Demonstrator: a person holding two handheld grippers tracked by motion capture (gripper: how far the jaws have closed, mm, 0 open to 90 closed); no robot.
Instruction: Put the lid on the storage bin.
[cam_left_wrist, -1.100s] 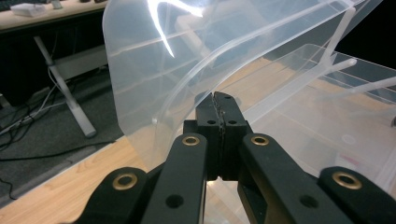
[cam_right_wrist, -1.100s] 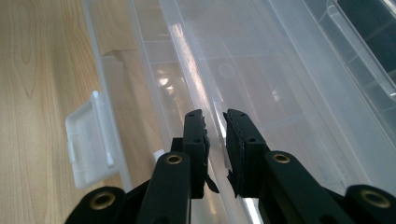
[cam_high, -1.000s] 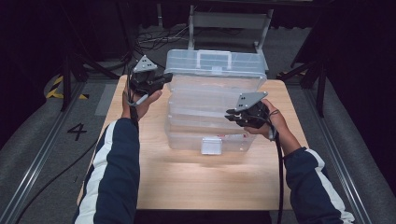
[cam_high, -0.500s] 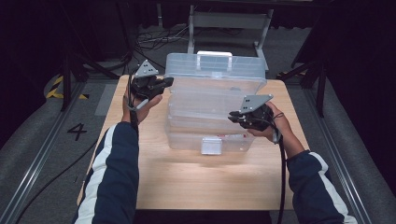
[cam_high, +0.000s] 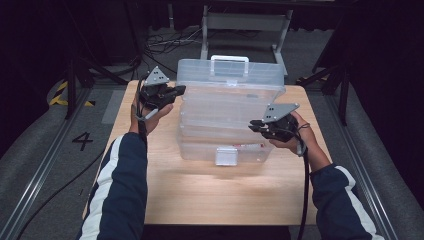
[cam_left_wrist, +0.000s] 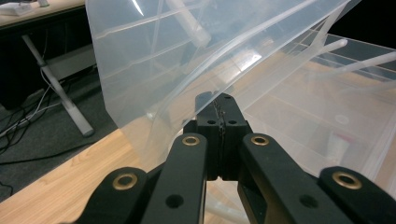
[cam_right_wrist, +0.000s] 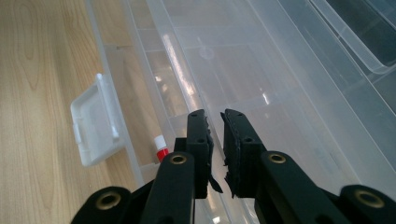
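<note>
Compared with a second ago, the lid (cam_high: 230, 75) of the clear plastic organiser box (cam_high: 225, 135) stands a little steeper, and its white handle (cam_high: 229, 58) sits higher against the far edge of the bench (cam_high: 200, 200). The right gripper (cam_high: 254, 125) has drifted slightly toward the near right corner, away from the lid. I judge that the opening is nearly done. The left side is carrying the lid, and the right is free for whatever lies inside.

The left gripper (cam_high: 175, 91) is at the box's left side, toward the far left corner of the bench. In the left gripper view its fingers (cam_left_wrist: 210, 126) are pressed together, apparently pinching the thin rim of the lid, whose sheet rises just above and beyond the tips.

The right gripper hovers over the open tray on the right side. Its fingers (cam_right_wrist: 198, 135) are almost together with only a slim gap and hold nothing. Just left of them in the right gripper view a red-capped tube (cam_right_wrist: 161, 149) lies in a front compartment. Beyond it is the white latch (cam_right_wrist: 95, 123), hanging open over the near wall.
</note>
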